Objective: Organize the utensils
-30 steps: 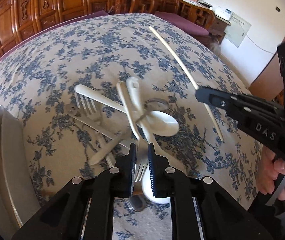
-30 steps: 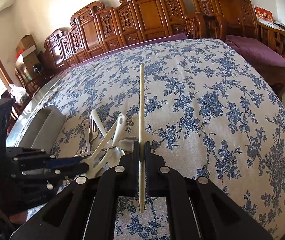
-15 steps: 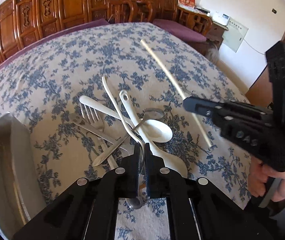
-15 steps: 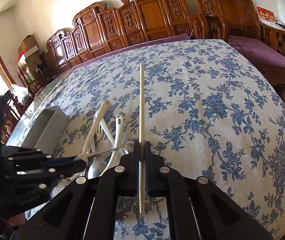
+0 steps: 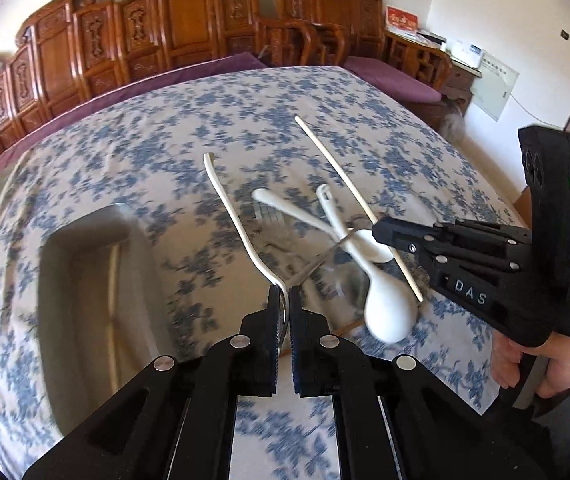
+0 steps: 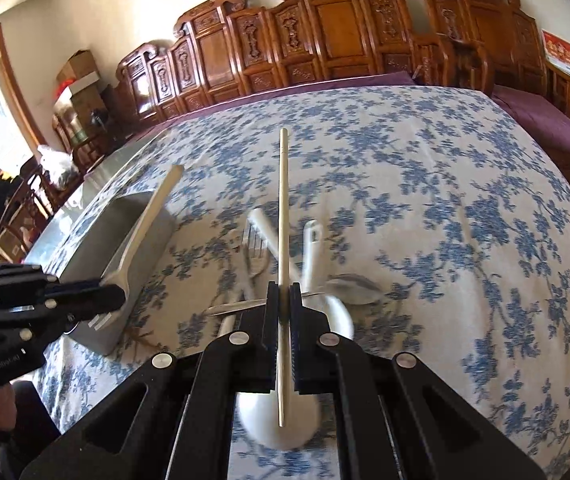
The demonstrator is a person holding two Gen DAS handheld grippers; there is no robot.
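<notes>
Left claw (image 5: 283, 300) is clamping a fork (image 5: 237, 224) near its tines, handle sticking up beside the tray (image 5: 97, 300); right claw (image 6: 283, 300) is pinching a chopstick (image 6: 283, 216) over the pile (image 5: 349, 248) on the worktop (image 6: 445, 200); risk: thin grips pivoting, utensils slipping out.

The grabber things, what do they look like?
Both are matte black plastic. The left gripper has two flat ridged fingers, angular arms and round silver bolts. The right gripper has white letters "DAS", a small green light and a bare hand with a grey sleeve cuff.
</notes>
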